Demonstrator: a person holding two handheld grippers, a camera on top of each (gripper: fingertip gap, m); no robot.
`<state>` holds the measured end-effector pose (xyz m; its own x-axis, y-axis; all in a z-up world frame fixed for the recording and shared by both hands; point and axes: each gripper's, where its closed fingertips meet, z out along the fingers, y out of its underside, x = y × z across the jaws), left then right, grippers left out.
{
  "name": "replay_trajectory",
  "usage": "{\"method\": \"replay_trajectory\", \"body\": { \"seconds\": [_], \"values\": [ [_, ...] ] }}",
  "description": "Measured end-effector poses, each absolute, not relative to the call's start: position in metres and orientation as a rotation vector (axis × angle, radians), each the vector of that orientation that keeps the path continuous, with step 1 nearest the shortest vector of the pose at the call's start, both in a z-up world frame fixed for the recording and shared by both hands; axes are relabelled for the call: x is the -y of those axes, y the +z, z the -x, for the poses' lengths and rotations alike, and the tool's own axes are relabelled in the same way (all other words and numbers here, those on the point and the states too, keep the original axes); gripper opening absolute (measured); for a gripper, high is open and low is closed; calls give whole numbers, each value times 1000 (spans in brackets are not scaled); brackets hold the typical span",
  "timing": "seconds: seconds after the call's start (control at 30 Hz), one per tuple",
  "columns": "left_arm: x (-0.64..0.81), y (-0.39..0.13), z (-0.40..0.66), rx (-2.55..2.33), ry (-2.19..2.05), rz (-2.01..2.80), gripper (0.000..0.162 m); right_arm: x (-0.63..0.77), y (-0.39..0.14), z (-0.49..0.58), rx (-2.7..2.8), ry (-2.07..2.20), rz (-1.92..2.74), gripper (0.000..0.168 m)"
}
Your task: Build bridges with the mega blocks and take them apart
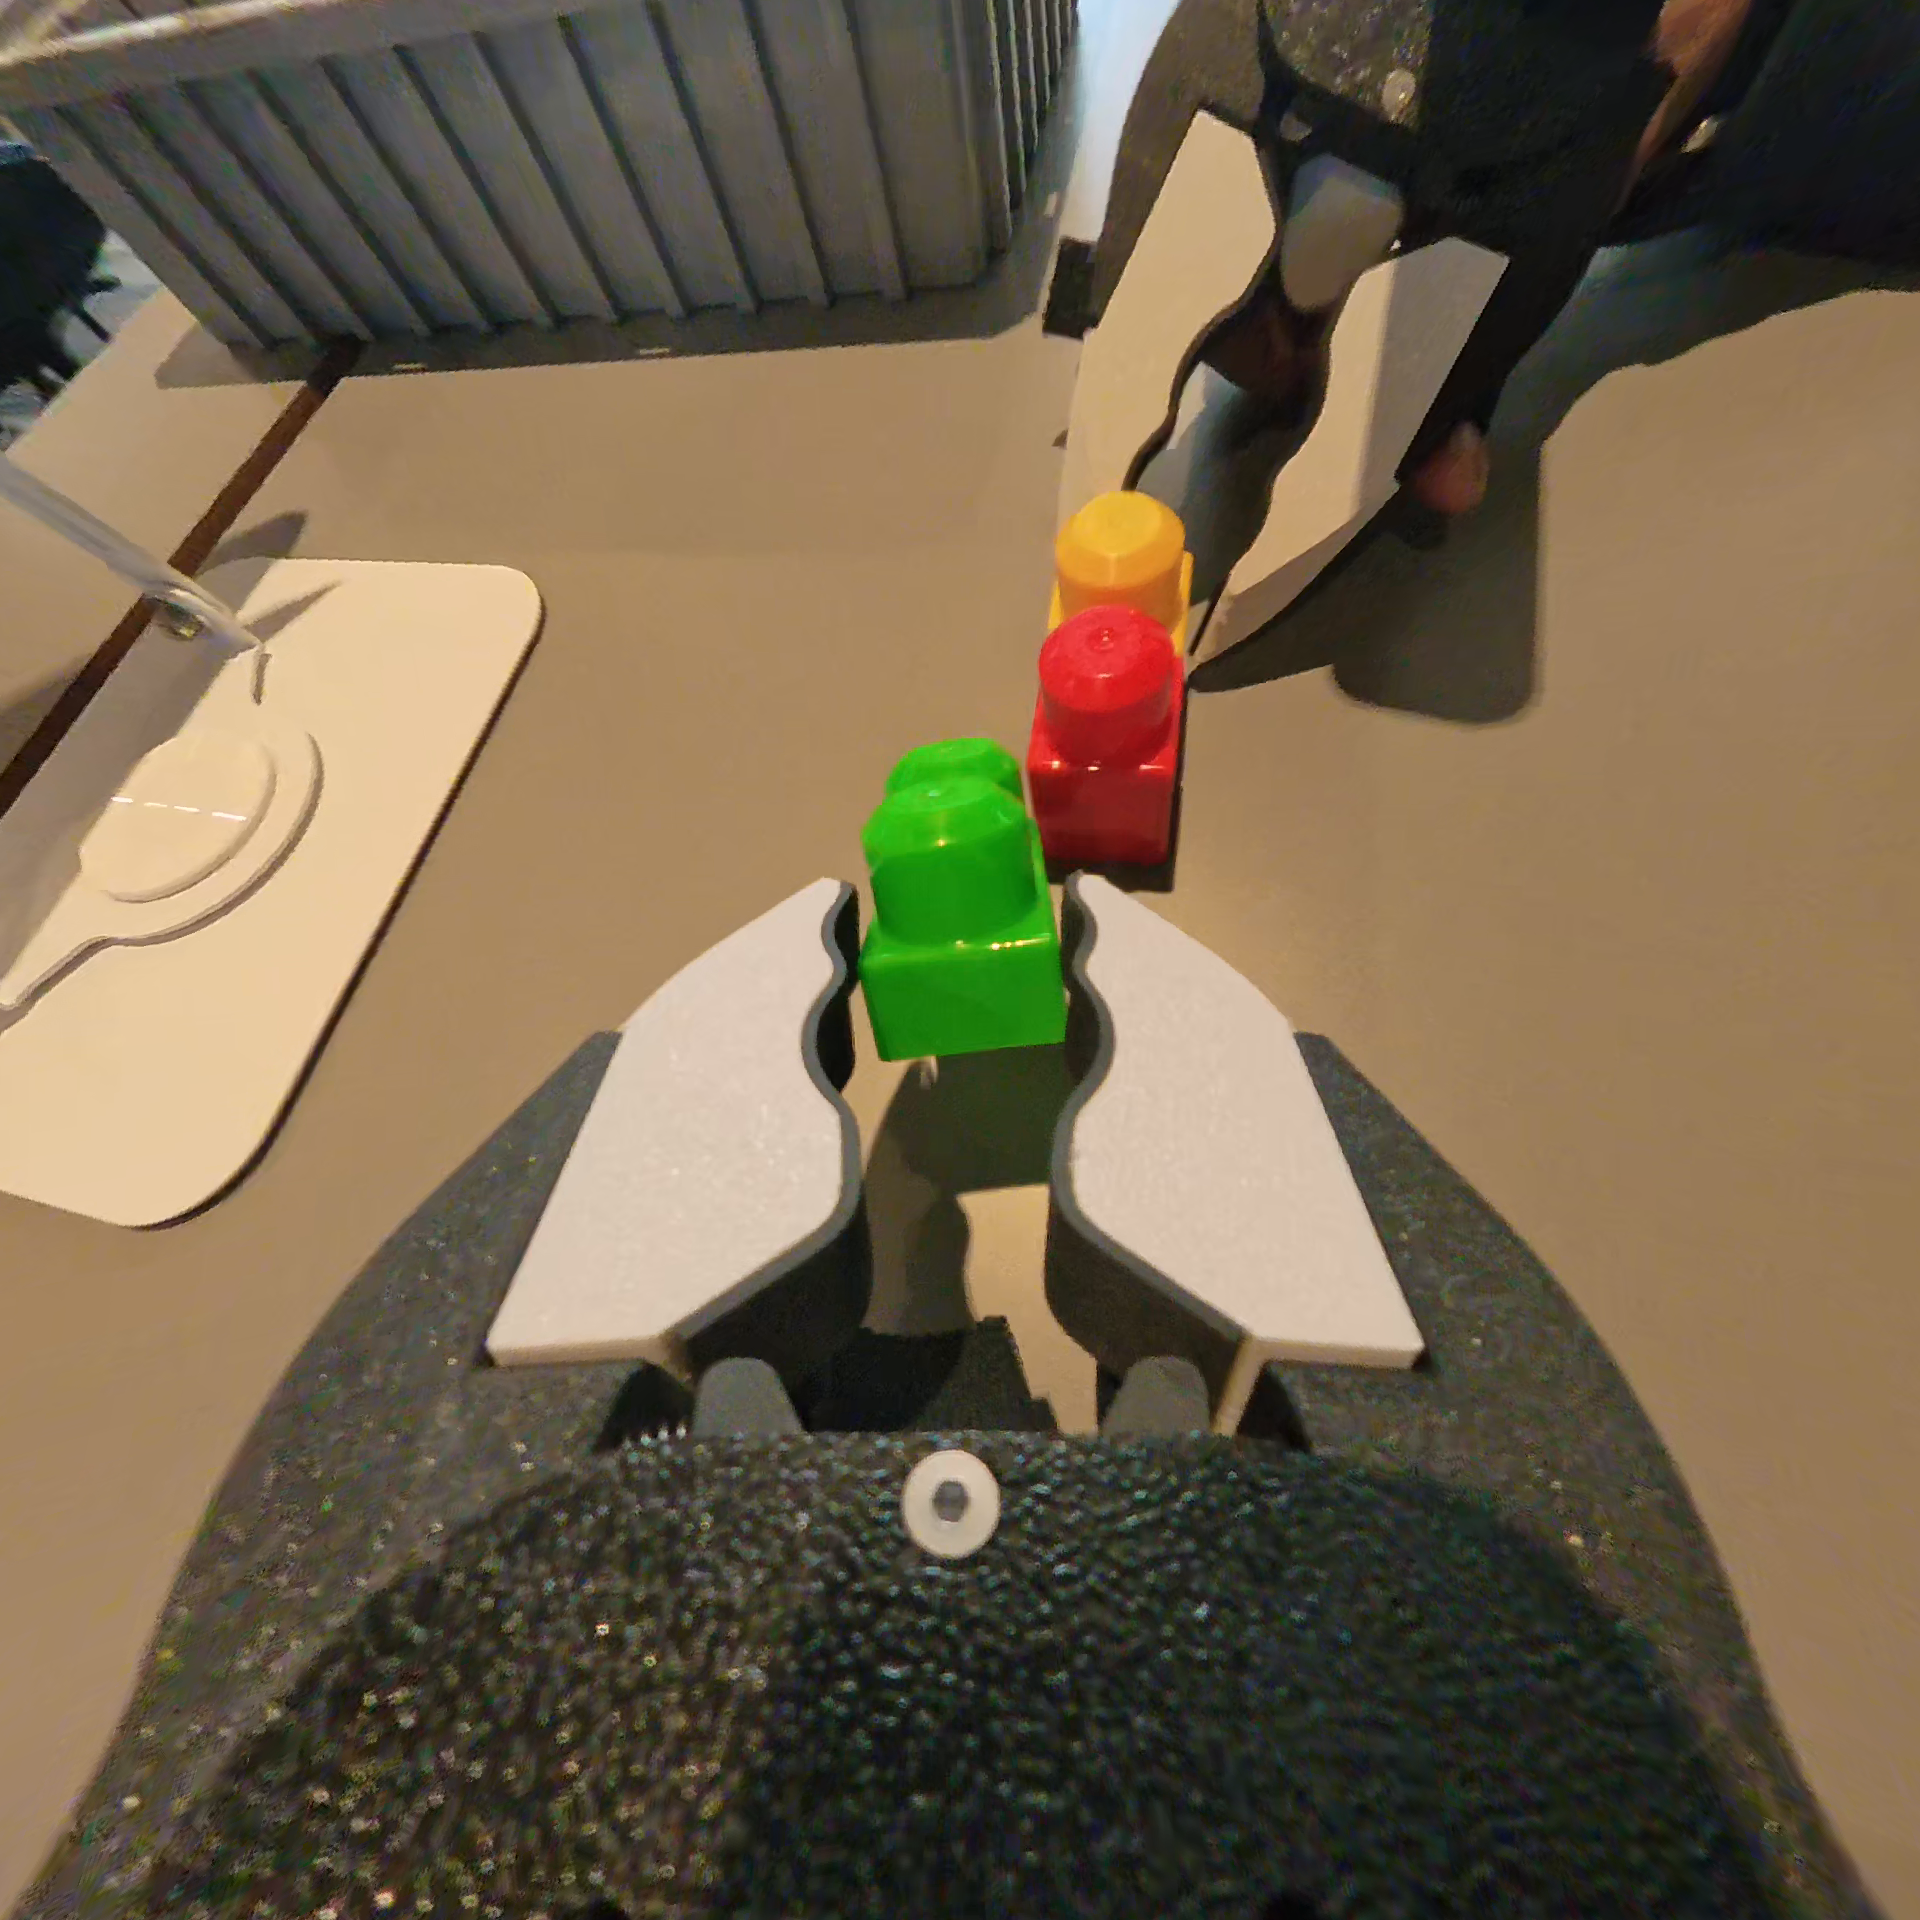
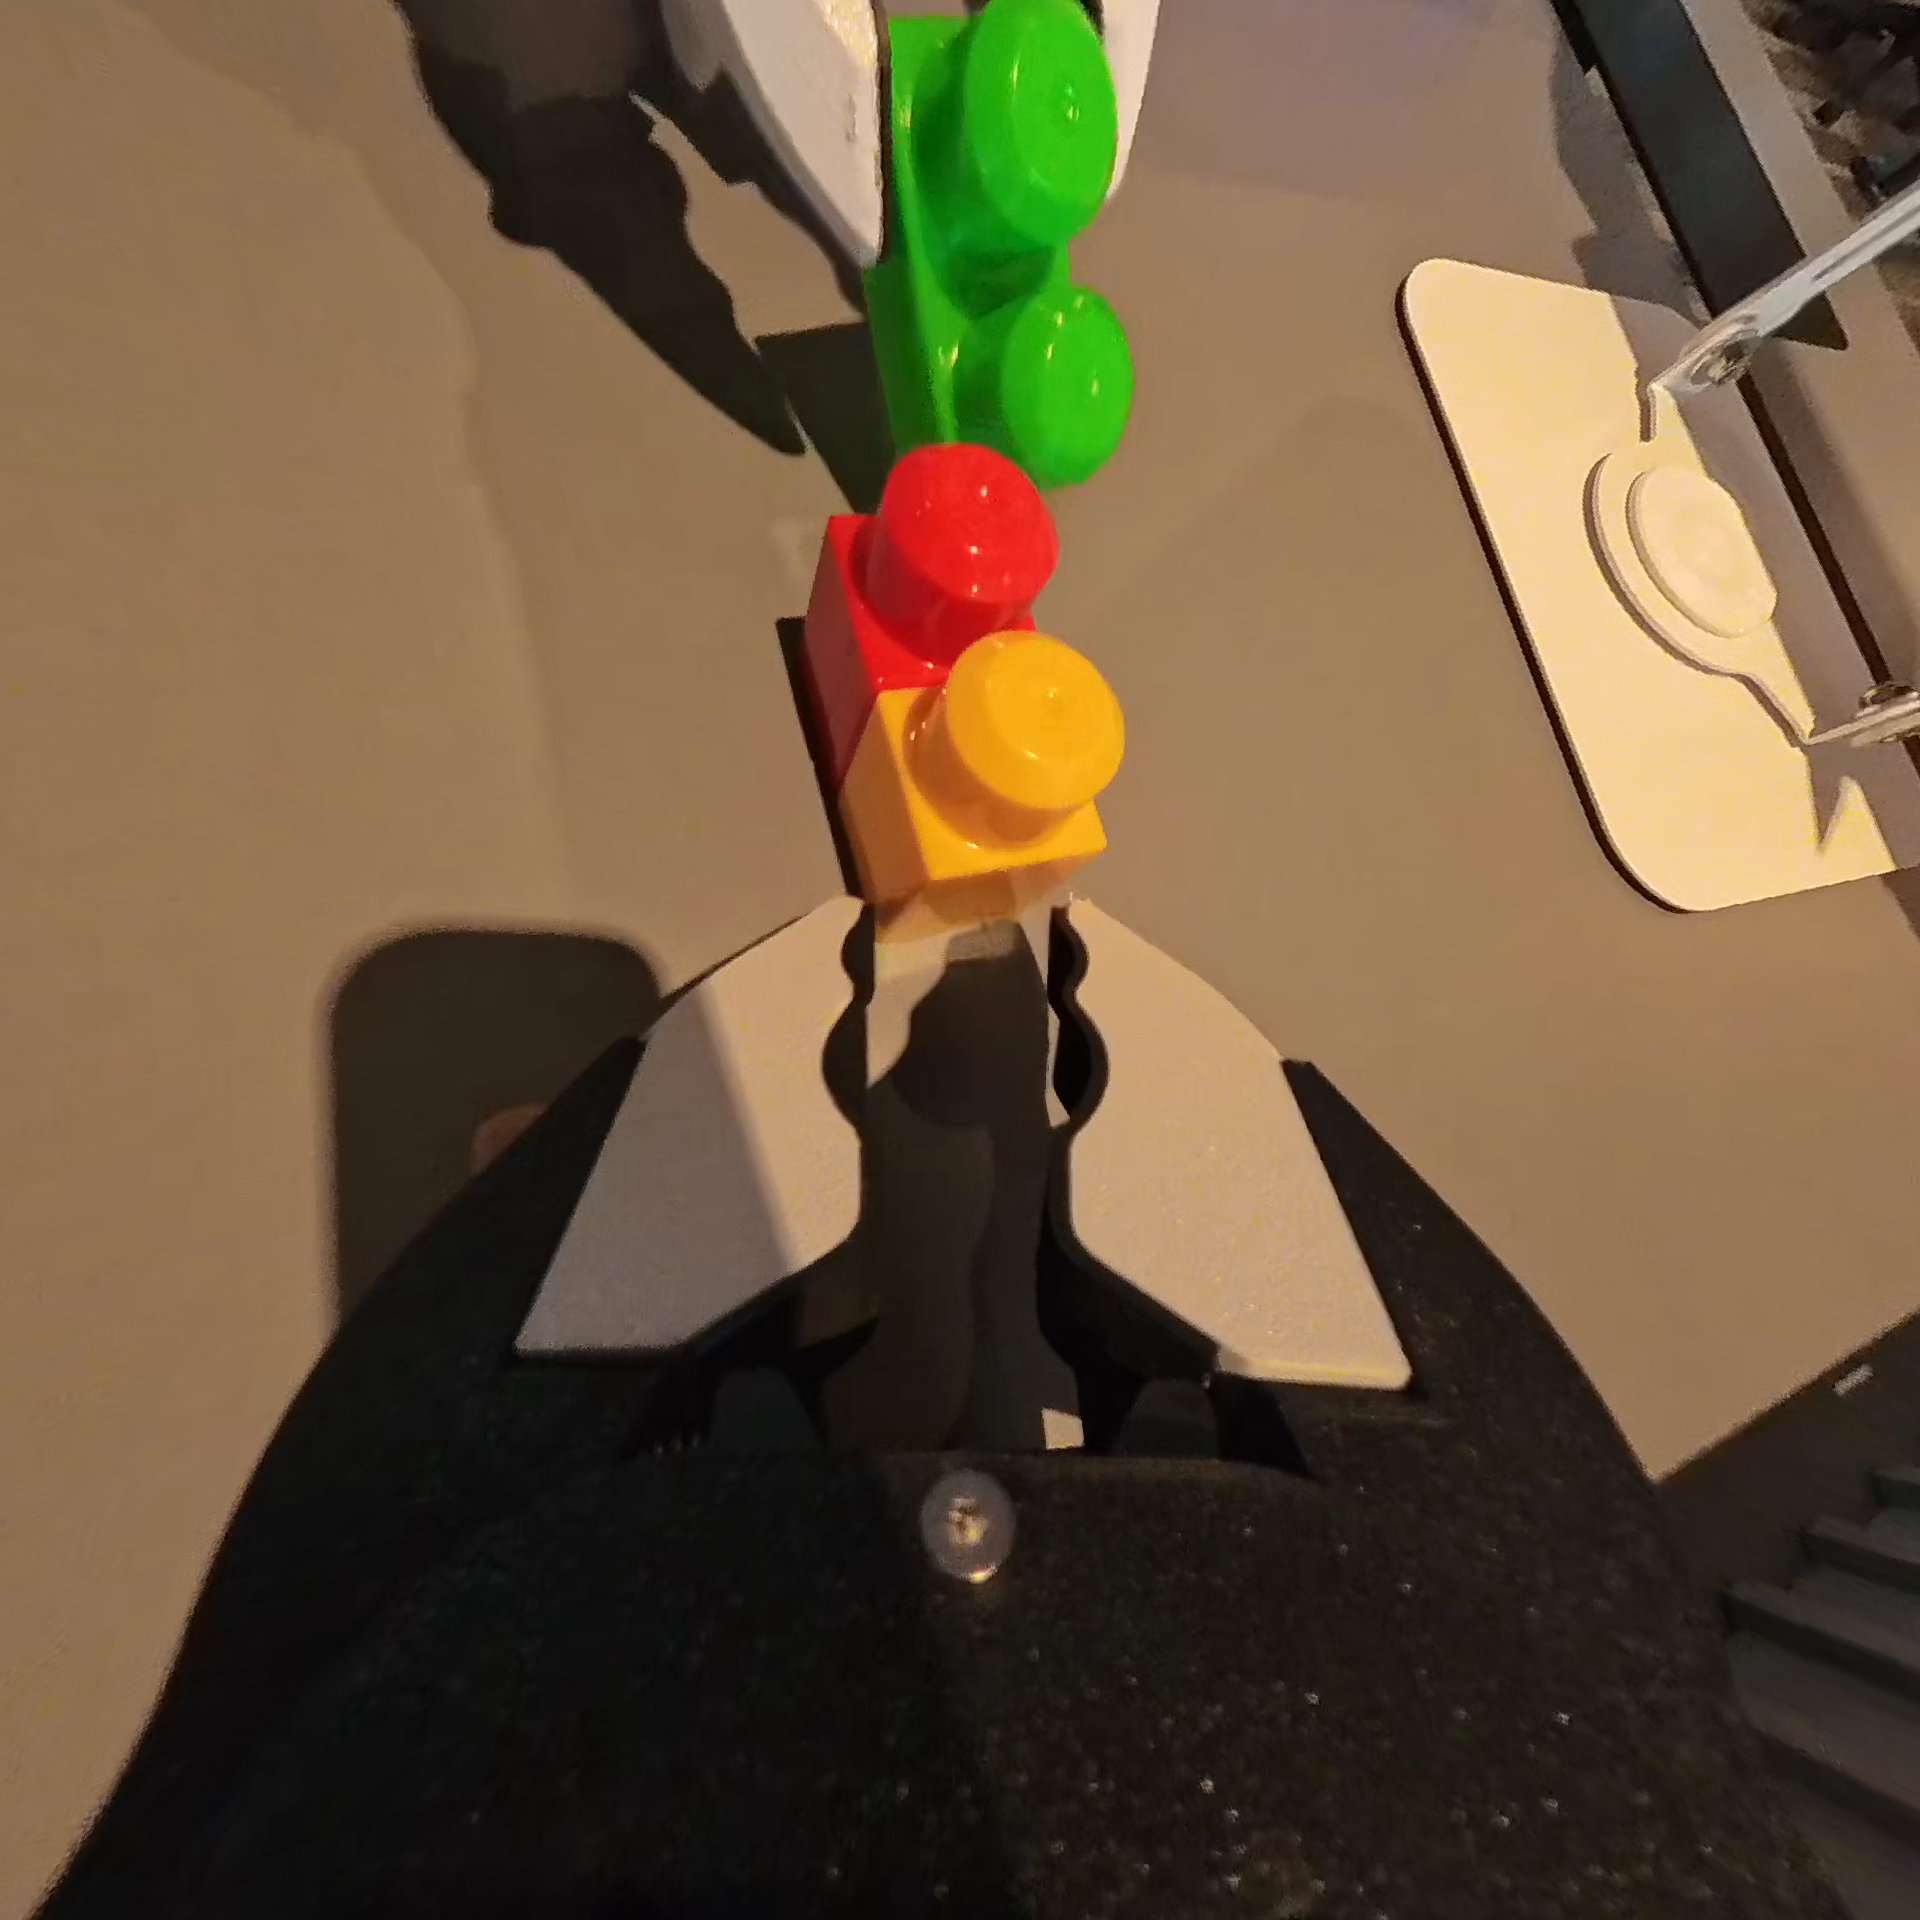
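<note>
- Setting: a plain grey-brown bench point(image 1: 520, 1351); a ribbed grey panel point(image 1: 623, 187) stands along the far edge at 11 o'clock in the left wrist view; a white rounded-corner board point(image 1: 343, 883) carrying a clear stand lies at 9 o'clock.
- Green block point(image 1: 961, 935): two studs, held clear of the bench with its shadow beneath; it lies at the centre of the left wrist view and at 12 o'clock in the right wrist view.
- Red block point(image 1: 1107, 758): one stud, resting on the bench just beyond the green block at 1 o'clock, touching the orange one.
- Orange block point(image 2: 987, 800): one stud, last in the row, directly ahead of the right gripper.
- Left gripper point(image 1: 961, 914): jaws clamped on the near end of the green block, one finger on each side wall.
- Right gripper point(image 2: 956, 925): jaws parted about a block's width, tips at the orange block's near corners; whether they press it I cannot tell.
- Step in hand, as judged: seating the green block as a span over the two single blocks.
- Handling advice: keep the green block level, line its hollows over both studs, steady the orange block with the right gripper, then press straight down; a tilted push would likely shove the pair apart.
</note>
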<state>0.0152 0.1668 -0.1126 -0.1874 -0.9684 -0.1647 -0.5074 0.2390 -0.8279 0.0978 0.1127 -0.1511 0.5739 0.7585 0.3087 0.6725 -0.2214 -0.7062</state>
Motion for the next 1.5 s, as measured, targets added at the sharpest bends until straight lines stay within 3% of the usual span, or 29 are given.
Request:
{"method": "replay_trajectory", "body": {
  "seconds": [0.17, 0.37, 0.6, 1.5],
  "values": [
    [-175, -87, -8, -1696, -915, 1317, 36, -107, -143, -102, 1126, 218, 1934, 44],
    [-139, -46, -21, -1578, -1197, 1069, 36, -104, -94, -88, 963, 512, 1753, 53],
    [-108, -45, -42, -1576, -1286, 940, 36, -104, -67, -61, 906, 726, 1633, 58],
    [-104, -34, -40, -1505, -1359, 878, 36, -101, -49, -52, 817, 960, 1542, 39]
  ]
}}
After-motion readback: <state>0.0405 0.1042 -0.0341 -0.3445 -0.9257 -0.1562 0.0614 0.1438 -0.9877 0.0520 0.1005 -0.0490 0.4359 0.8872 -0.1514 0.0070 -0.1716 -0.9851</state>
